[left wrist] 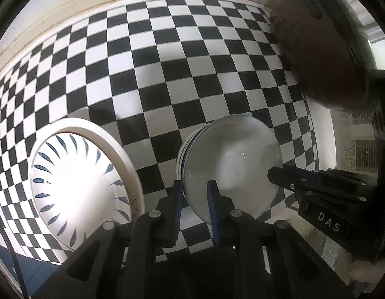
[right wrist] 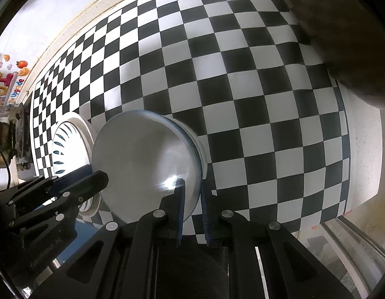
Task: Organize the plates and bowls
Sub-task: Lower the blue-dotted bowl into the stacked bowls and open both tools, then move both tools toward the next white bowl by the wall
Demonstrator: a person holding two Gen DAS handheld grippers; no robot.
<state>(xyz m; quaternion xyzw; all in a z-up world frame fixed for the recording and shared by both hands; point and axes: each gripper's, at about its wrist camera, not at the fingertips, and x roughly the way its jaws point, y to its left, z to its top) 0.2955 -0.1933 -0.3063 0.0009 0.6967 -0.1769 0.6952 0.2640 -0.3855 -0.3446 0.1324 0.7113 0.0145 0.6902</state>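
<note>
A pale grey bowl with a bluish rim sits in the middle of the checkered table, seemingly nested in a white bowl under it. My left gripper is shut on the bowl's near left rim, one blue pad inside and one outside. My right gripper is shut on the opposite rim of the same bowl. Each gripper shows in the other's view: the right gripper and the left gripper. Just left of the bowl lies a white plate with blue leaf marks.
The black-and-white checkered cloth covers the table up to a cream wall edge at the back. A dark round object looms at the upper right. The table's right edge drops to the floor. A stove and wall stickers are at far left.
</note>
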